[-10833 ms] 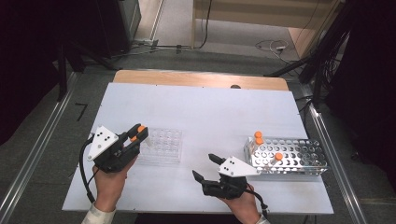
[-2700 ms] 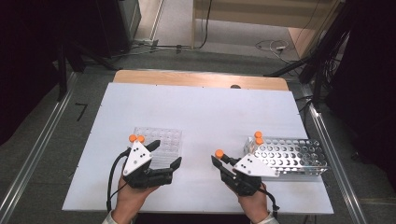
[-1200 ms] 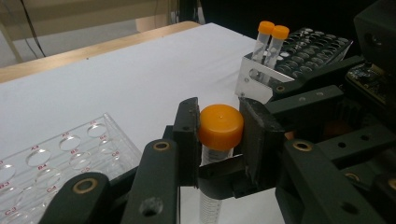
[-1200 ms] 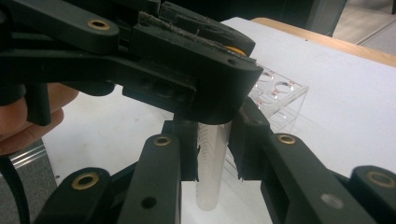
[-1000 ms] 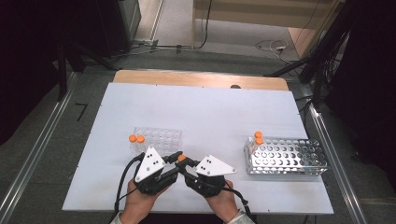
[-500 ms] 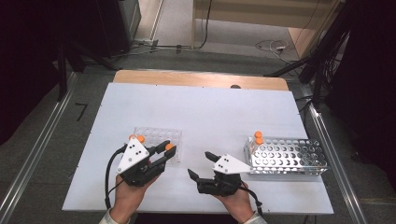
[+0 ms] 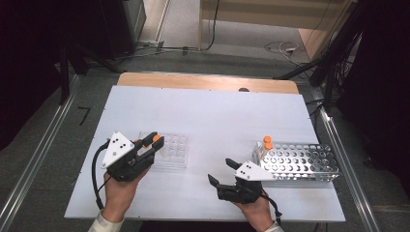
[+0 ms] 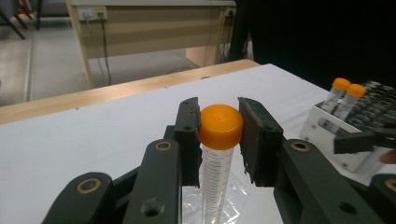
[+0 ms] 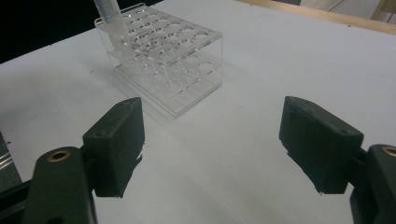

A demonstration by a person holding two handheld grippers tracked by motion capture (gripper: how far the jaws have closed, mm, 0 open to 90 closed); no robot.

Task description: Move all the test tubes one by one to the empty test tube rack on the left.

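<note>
My left gripper (image 8: 218, 135) clamps the orange-capped clear plastic tube (image 8: 218, 154) by its cap, upright above the clear acrylic rack (image 7: 167, 151), probably to seat it there. My right gripper (image 9: 212, 140) has just opened wide, empty, near the metal rack (image 7: 300, 162).

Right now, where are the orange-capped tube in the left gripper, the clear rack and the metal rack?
Orange-capped tube (image 8: 221, 126), left gripper view, on its orange cap.
Clear rack (image 9: 191, 42), right gripper view, on its top plate with holes.
Metal rack (image 7: 302, 162), high view, on its perforated top.
</note>
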